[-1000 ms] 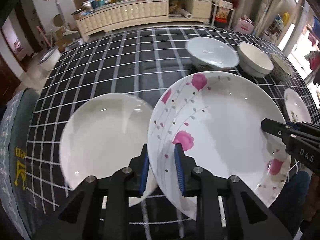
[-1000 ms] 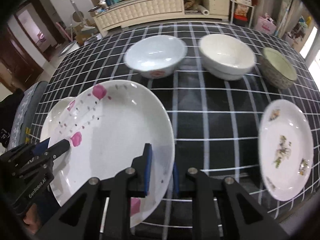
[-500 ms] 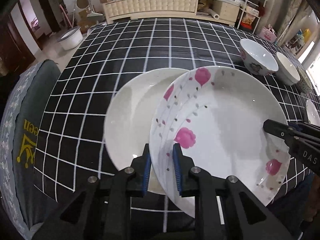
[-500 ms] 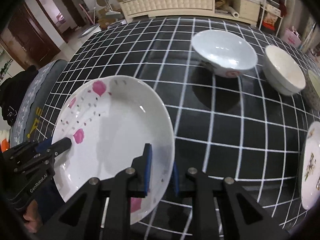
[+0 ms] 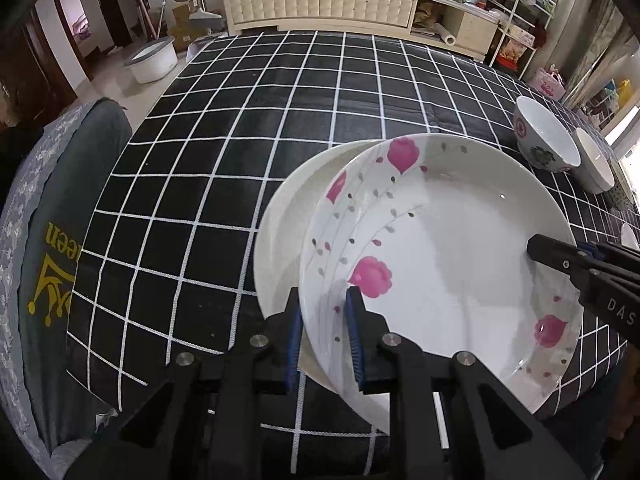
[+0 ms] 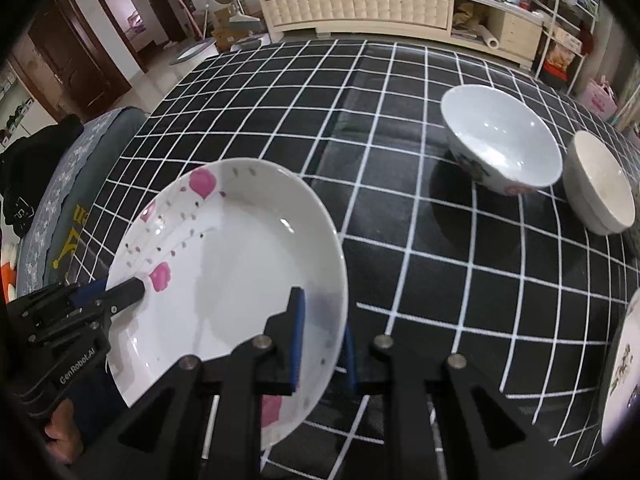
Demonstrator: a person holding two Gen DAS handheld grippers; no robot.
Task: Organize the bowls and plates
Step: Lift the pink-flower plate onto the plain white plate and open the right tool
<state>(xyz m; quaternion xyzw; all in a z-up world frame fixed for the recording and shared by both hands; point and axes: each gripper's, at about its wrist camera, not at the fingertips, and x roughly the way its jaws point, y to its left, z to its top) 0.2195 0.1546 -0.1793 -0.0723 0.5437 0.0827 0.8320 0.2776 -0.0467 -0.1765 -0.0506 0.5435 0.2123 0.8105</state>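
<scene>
Both grippers hold one white plate with pink flowers (image 5: 440,248) (image 6: 232,264) above the table. My left gripper (image 5: 324,336) is shut on its near left rim, and its finger shows at the plate's left (image 6: 128,290) in the right wrist view. My right gripper (image 6: 322,344) is shut on the near right rim, seen as a black finger (image 5: 548,250) from the left wrist. A plain white plate (image 5: 280,240) lies on the cloth, mostly covered by the flowered one. In the right wrist view the plain plate is hidden.
A black cloth with white checks (image 5: 240,140) covers the table. A white bowl with a flower print (image 6: 500,140) and a cream bowl (image 6: 600,188) stand at the right. A patterned plate (image 6: 624,364) lies at the right edge. A grey cushioned chair (image 5: 52,216) stands left.
Both grippers have carried the flowered plate leftwards, from beside the plain white plate to over it. The bowls have slid towards the right of both views.
</scene>
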